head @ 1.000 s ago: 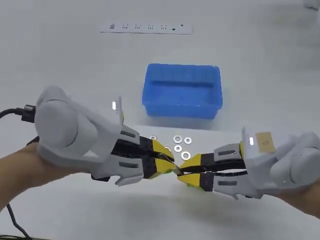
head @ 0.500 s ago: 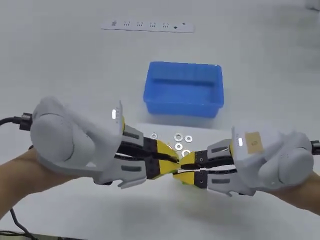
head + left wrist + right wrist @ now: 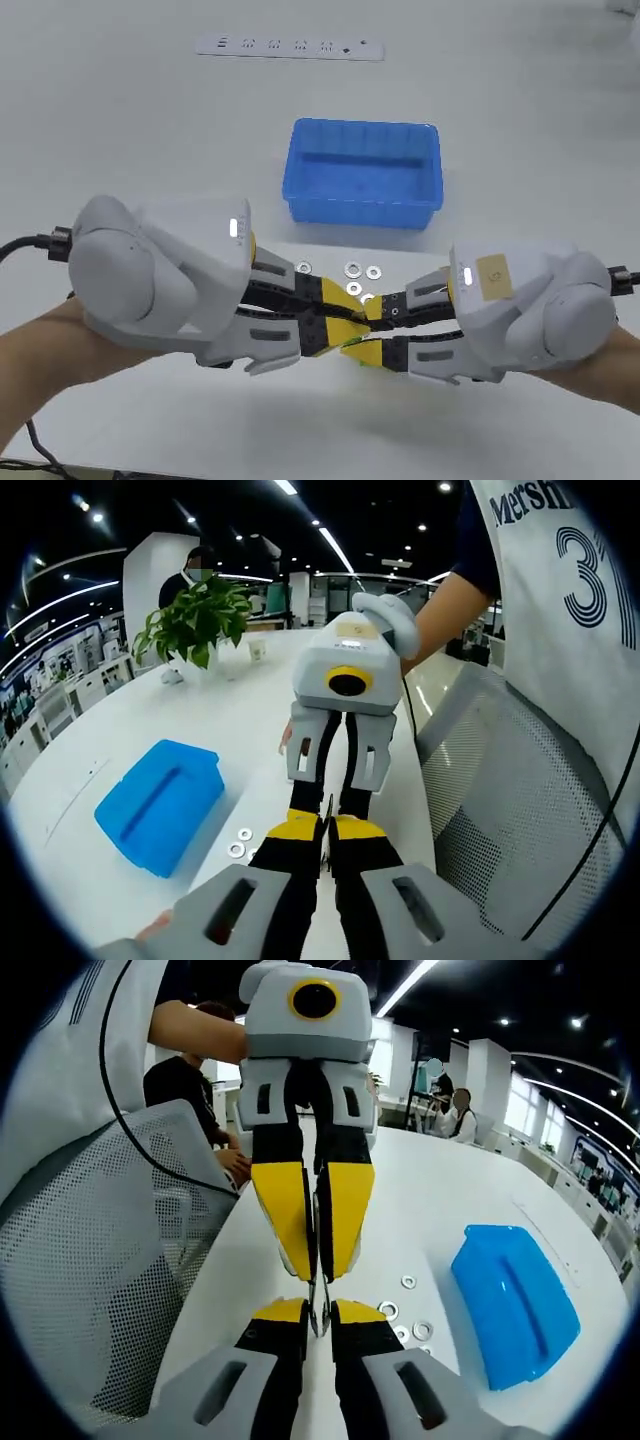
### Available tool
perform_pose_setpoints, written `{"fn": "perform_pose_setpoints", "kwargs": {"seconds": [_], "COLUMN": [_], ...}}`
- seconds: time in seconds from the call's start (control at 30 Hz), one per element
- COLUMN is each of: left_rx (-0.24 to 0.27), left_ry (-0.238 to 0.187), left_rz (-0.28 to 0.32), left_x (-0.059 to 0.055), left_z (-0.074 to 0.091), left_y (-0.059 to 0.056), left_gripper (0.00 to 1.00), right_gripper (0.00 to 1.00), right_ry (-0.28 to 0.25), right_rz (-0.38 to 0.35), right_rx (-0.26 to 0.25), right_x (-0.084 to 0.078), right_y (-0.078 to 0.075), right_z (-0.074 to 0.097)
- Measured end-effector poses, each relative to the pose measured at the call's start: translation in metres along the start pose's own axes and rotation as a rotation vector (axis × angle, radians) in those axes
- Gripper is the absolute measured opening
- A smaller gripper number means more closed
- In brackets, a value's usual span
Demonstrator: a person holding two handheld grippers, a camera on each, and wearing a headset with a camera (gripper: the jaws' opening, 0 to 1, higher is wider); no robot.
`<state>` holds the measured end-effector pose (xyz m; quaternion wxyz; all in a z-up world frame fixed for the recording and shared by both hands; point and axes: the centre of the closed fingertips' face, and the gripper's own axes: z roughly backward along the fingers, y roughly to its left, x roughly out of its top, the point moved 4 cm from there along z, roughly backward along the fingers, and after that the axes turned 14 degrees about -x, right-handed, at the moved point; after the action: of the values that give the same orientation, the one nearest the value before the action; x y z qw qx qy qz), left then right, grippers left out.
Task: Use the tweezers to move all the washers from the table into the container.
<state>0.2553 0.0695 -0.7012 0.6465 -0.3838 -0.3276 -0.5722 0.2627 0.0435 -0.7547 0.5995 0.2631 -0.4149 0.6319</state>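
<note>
Since a second earlier, the right claw had slid in toward the left claw, so that the yellow tips, which had only just met, now overlapped above the white desk. Both claws faced each other nose to nose. The left claw's jaws were pressed nearly together, pinching the thin metal tweezers between them. The right claw's jaws stood just as narrow, with the same tweezers running through their gap, so each claw gripped the tool from its own end.

In the head view, the washers lay loose on the desk in a small scatter, just beyond the joined tips and on the near side of the blue container. One washer sat right at the tips, partly hidden by them. The container stood upright further back, apart from the washers. Beyond it, a white power strip lay flat near the desk's far edge.
</note>
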Motion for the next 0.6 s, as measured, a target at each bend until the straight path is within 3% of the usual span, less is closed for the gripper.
{"fn": "perform_pose_setpoints", "kwargs": {"seconds": [0.3,0.43,0.6], "left_rx": [0.009,0.01,0.009], "left_ry": [0.011,0.016,0.028], "left_rz": [-0.001,-0.014,-0.039], "left_x": [0.001,0.006,0.01], "left_z": [0.008,0.009,0.006], "left_y": [0.003,0.011,0.025], "left_gripper": [0.07,0.07,0.07], "right_gripper": [0.1,0.1,0.1], "right_ry": [0.011,0.018,0.033], "right_rz": [0.046,0.075,0.046], "right_rx": [-0.017,-0.051,-0.104], "right_x": [0.005,0.006,0.0], "right_y": [-0.005,-0.012,-0.028], "right_z": [0.001,0.004,0.008]}}
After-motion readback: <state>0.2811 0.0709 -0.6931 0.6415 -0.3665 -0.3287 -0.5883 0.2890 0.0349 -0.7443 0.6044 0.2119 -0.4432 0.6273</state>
